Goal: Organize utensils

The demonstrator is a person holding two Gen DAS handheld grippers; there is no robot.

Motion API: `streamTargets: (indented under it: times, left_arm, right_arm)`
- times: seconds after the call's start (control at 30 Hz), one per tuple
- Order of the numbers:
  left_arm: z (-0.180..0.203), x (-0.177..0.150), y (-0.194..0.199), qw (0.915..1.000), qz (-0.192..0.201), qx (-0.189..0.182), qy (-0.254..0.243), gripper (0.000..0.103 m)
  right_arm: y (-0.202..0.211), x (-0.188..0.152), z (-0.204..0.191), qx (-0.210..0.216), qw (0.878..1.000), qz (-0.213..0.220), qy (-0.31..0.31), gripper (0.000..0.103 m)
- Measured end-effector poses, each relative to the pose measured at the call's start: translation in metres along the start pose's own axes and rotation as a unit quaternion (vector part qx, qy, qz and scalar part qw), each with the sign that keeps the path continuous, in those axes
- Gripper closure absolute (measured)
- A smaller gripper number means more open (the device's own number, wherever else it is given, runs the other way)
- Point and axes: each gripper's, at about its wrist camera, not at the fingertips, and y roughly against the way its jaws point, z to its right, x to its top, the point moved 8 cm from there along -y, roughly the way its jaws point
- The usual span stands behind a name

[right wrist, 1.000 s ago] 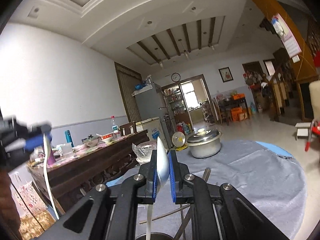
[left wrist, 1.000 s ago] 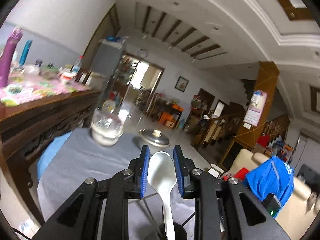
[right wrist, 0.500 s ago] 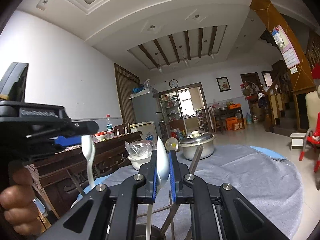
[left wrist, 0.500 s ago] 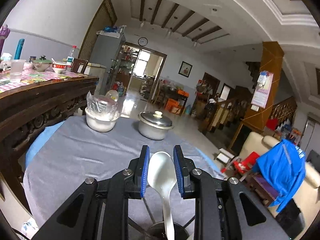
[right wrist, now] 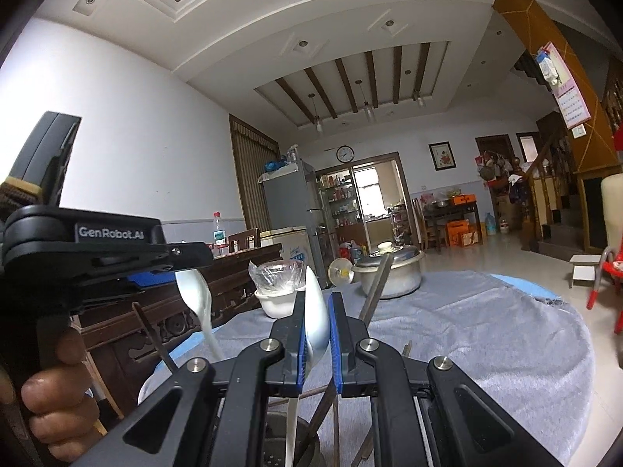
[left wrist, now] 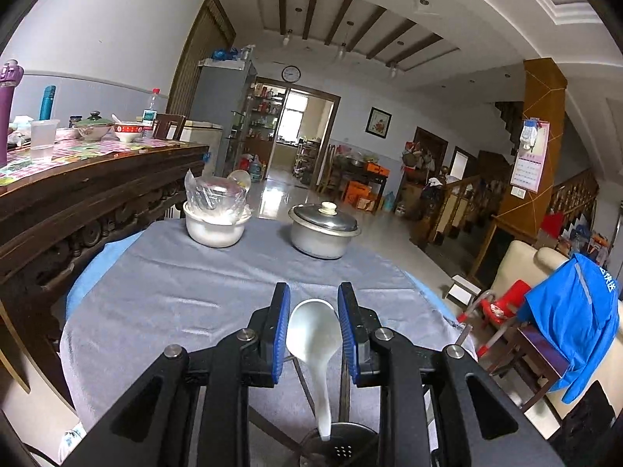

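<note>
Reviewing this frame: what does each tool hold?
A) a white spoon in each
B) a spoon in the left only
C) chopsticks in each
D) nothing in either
A: the left tool grips a white spoon by its bowl, and the right tool pinches another white spoon edge-on.

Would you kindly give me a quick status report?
Left gripper and right gripper each shut on a white spoon. Handles over utensil holder. Chopsticks crowd it.
</note>
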Motion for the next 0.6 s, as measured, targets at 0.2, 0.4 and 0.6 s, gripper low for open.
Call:
streamTargets:
  times: [0.2,0.4,0.6]
  left_arm:
    - [0.001,0.0,0.006,0.9999,-0.008,-0.014,0.005,0.077]
    - [-0.007,0.021,0.029,0.9996,0.017,-0.019,0.015,0.077]
    - [-0.031,0.055,0.067,0.9967,0.077,0.013,0.021,0.058]
  right_arm:
    - [-0.002,0.005,-0.005,0.011,1.0,-0.009,-0.004,0.092]
    - [0.002,0.016,-0.005,0.018,1.0,-0.005,-0.018,0.069]
    - [0.021,0.054,0.011,-0.004,0.999,0.043,-0.029,0.069]
